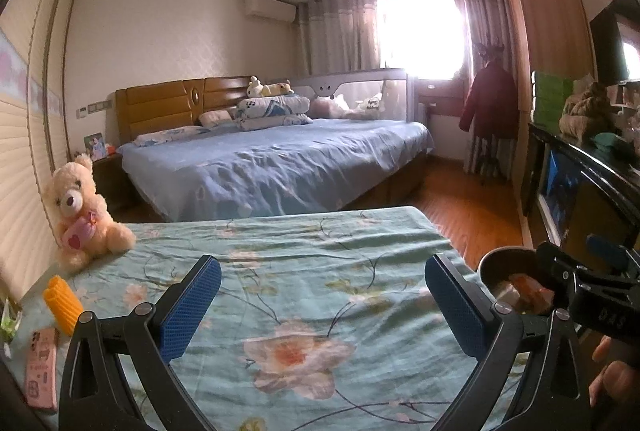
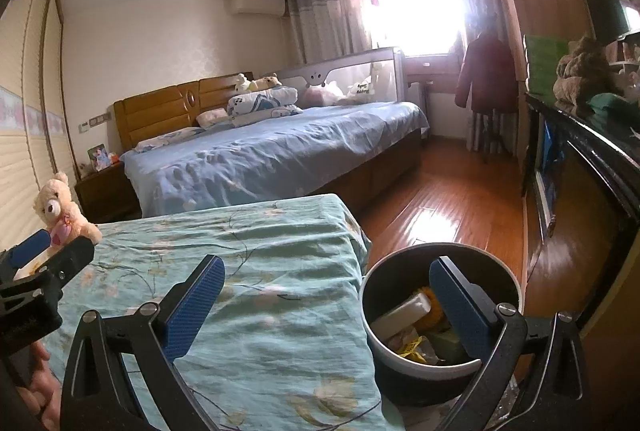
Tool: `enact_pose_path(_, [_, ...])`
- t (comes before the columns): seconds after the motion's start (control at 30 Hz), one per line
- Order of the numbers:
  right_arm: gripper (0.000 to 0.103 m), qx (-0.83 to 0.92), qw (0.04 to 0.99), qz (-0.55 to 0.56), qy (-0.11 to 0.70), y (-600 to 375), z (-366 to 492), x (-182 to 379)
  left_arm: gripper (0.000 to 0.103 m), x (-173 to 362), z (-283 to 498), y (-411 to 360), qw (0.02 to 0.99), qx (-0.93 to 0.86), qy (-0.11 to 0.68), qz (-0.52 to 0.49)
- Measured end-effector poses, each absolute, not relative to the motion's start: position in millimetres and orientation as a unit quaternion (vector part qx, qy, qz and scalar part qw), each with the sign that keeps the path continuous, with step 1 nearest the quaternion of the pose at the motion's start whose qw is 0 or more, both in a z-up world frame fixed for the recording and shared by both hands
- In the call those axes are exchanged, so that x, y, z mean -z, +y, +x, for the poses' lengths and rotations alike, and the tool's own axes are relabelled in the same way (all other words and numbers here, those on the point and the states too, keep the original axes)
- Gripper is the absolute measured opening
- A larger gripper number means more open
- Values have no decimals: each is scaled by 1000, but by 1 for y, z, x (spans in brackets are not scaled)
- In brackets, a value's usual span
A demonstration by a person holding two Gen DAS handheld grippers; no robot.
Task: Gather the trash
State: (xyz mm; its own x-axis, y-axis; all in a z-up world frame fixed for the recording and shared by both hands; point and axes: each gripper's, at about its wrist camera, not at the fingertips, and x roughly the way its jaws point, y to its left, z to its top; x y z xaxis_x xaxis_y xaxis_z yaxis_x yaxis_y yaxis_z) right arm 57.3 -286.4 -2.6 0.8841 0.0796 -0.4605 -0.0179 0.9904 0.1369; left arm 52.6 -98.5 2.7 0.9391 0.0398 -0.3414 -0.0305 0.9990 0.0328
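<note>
My left gripper [image 1: 323,265] is wide open and empty above the floral green cloth of the table [image 1: 304,235]. Far to its left lie an orange ribbed piece [image 1: 64,305] and a green wrapper [image 1: 10,323] at the picture's edge. My right gripper [image 2: 327,265] is also open and empty, its right finger [image 2: 464,311] over the round bin [image 2: 476,248] on the floor by the table's corner. The bin holds a white box [image 2: 400,315], yellow wrapping [image 2: 412,346] and other scraps. In the left wrist view the right gripper [image 1: 566,248] partly hides the bin [image 1: 496,263].
A cream teddy bear [image 1: 80,207] sits at the table's far left corner, with a pink phone [image 1: 40,367] near the front left. A blue bed [image 1: 280,159] lies beyond, wooden floor [image 2: 452,207] to the right, and a dark cabinet [image 2: 580,151] along the right wall.
</note>
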Motion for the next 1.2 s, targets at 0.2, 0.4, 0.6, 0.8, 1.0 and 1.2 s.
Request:
enact_pose_path(0.2, [103,-25,968,65,239,-286,57,2,102,-3,55,-94,984,-19,174,12])
enact_pose_path(0.4, [103,-27,969,66,238,-285,57,1,102,-4,55,-94,985,-18,172,12])
enact_pose_path(0.6, [103,-28,968,66,239,-283,56,-1,102,-4,56,-93,985,-15,173,10])
enact_pose_path(0.8, [103,-29,967,69,243,-284,56,1,102,-5,56,-91,985,-11,173,7])
enact_pose_path(1.0, [103,-31,967,66,245,-282,56,1,102,-4,54,-90,985,-8,171,6])
enact_pose_path(1.2, [103,-34,966,65,248,-282,56,1,102,-4,54,-88,985,-5,175,1])
